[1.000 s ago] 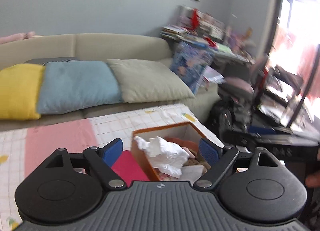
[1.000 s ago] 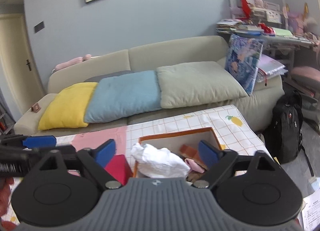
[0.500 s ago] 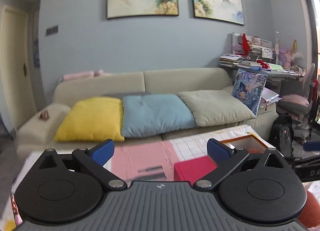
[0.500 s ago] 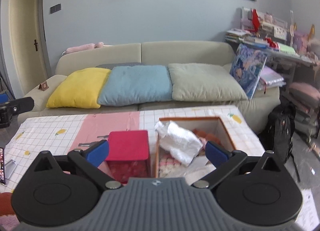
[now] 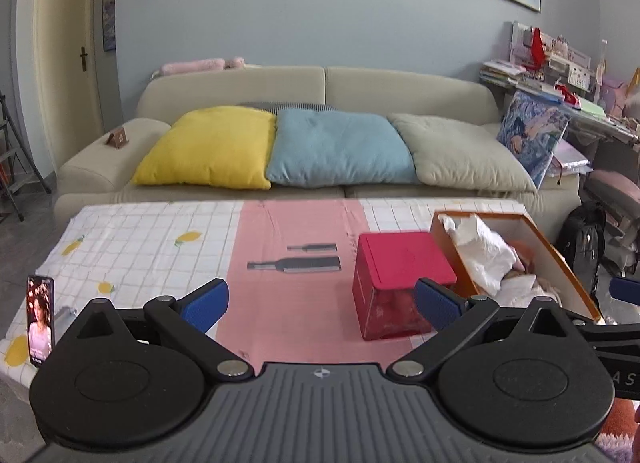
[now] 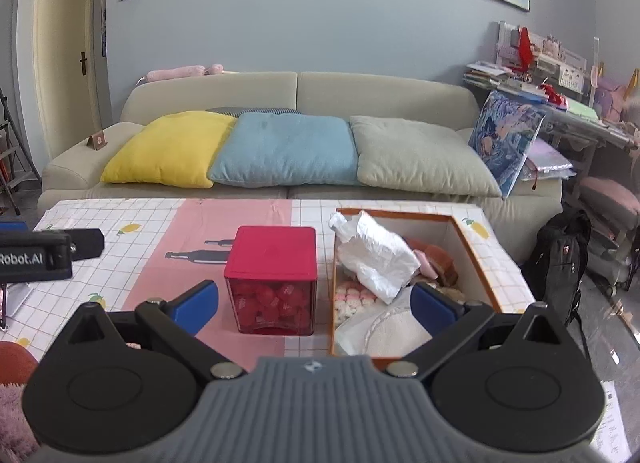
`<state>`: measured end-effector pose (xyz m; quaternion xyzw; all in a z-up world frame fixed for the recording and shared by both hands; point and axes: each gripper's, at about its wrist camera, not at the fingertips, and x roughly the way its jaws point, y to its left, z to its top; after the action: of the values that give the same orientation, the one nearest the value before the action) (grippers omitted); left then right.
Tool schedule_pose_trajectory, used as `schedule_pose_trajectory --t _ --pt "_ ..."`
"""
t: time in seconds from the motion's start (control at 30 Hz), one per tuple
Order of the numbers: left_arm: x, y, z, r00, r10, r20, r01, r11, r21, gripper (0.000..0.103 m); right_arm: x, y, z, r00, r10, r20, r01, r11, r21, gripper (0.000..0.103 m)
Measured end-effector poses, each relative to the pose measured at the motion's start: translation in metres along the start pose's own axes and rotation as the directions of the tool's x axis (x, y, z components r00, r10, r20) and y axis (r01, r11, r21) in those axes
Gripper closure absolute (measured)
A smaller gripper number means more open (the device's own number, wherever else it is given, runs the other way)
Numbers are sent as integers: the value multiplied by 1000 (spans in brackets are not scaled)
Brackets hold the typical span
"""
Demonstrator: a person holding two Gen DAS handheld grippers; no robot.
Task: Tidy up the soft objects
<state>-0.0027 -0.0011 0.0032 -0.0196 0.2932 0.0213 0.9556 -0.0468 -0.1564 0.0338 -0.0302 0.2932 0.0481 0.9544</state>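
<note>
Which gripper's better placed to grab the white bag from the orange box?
Right gripper: open, the white bag nearly centred ahead. Left gripper faces bare tablecloth, with the orange box off to its side.

Sofa (image 5: 400,87) – yellow, blue, grey cushions; phone (image 5: 40,319) upright, perhaps on stand.

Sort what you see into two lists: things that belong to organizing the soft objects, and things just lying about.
Job:
orange box
white bag
soft items
red box

Lying about:
phone
cushions
backpack
</note>
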Motion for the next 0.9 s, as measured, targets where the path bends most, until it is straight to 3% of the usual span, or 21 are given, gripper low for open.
schedule_pose_trajectory --t 0.27,0.9 --pt "12 3 -17 993 11 -118 -11 1000 1 0 20 -2 -7 995 16 -95 -14 1000 20 3" --pt "12 2 -14 992 10 -125 -8 1000 15 0 23 2 -8 994 8 -107 -8 1000 6 3"
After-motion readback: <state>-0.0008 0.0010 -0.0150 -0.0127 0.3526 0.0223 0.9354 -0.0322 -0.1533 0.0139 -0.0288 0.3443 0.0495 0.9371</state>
